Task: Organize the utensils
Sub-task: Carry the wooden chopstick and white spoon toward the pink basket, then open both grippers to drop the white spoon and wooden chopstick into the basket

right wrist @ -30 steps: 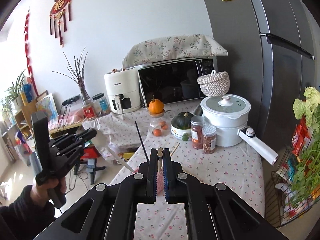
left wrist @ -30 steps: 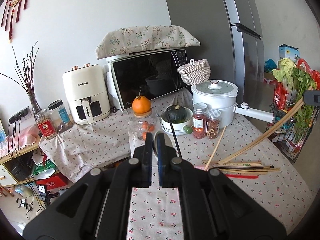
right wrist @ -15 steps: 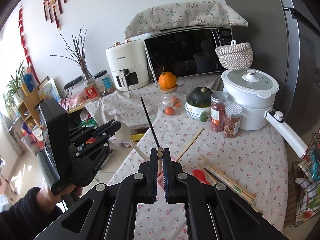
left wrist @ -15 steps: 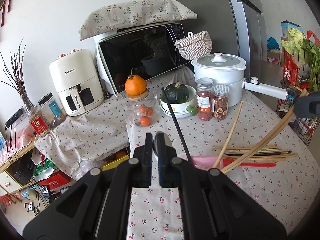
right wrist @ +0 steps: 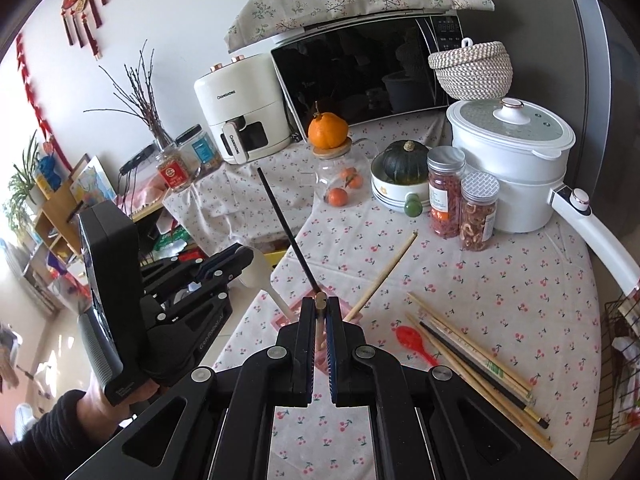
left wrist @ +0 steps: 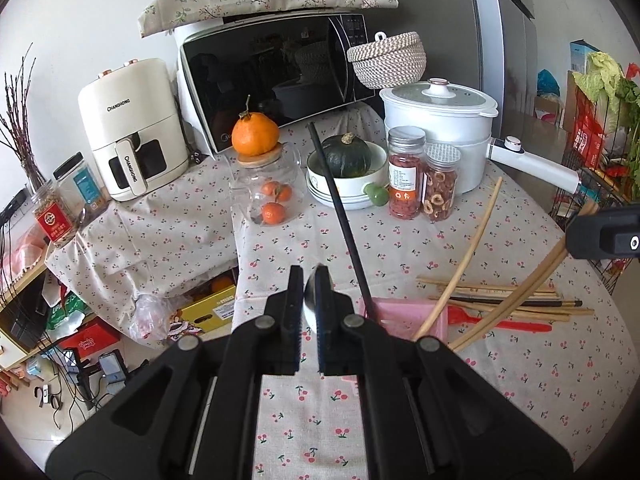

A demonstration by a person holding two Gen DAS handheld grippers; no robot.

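Observation:
My left gripper [left wrist: 309, 276] is shut on a white spoon [left wrist: 311, 301], whose bowl shows between the fingers. From the right wrist view, that left gripper [right wrist: 244, 254] holds the spoon [right wrist: 256, 272] with its handle slanting down to the pink holder [right wrist: 285, 319]. A black chopstick [left wrist: 340, 208] and a pale wooden chopstick [left wrist: 464, 256] lean out of the pink holder [left wrist: 404, 312]. My right gripper [right wrist: 320, 305] is shut on wooden chopsticks [left wrist: 528, 294] just above the holder. Several loose chopsticks [right wrist: 472, 356] and a red spoon [right wrist: 412, 340] lie on the tablecloth.
At the back stand a white pot [left wrist: 440, 132] with a long handle, two spice jars [left wrist: 420, 176], a bowl with a green squash [left wrist: 346, 168], a glass jar of oranges [left wrist: 268, 192], a microwave [left wrist: 276, 76] and an air fryer [left wrist: 132, 128]. A wire rack [left wrist: 592, 184] stands right.
Both grippers have come down and forward toward the pink holder. The spoon and the held chopsticks have travelled with them. Both grips stayed shut.

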